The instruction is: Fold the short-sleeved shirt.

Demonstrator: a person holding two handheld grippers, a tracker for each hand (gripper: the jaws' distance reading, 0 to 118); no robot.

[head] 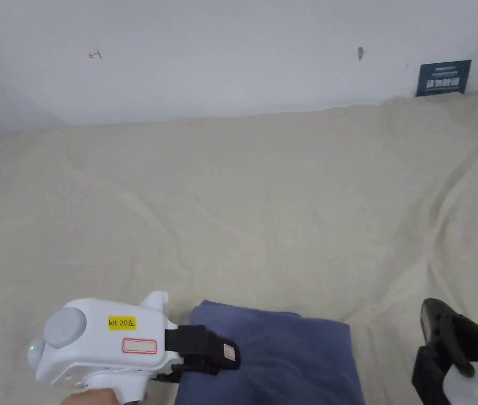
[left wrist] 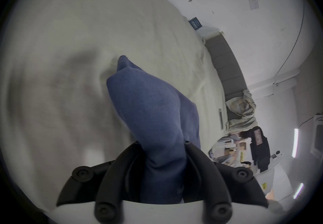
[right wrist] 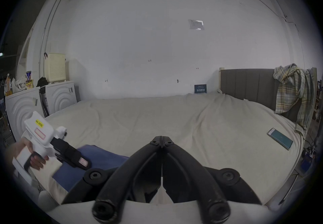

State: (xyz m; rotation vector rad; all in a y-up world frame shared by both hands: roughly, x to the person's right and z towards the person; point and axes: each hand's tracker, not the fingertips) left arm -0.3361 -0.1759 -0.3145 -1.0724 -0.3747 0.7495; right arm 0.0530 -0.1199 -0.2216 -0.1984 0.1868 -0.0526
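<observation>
left gripper view has the left tongs pinching a thick bunch of the blue shirt, which runs ahead of them onto the bed. the right tongs are pressed together on nothing, off to the shirt's right. one risk is that a single-sided pull could drag the folded layers askew or let them spill open.

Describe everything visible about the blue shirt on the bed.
The blue shirt is a plain, soft-looking knit fabric, already folded into a compact, roughly rectangular stack. It lies near the front edge of the bed, on the cream sheet. The left claw is shut on one edge, fabric bunched between both jaws and lifted slightly. The right claw is shut, empty and apart from it. Sleeves and collar are hidden.
</observation>
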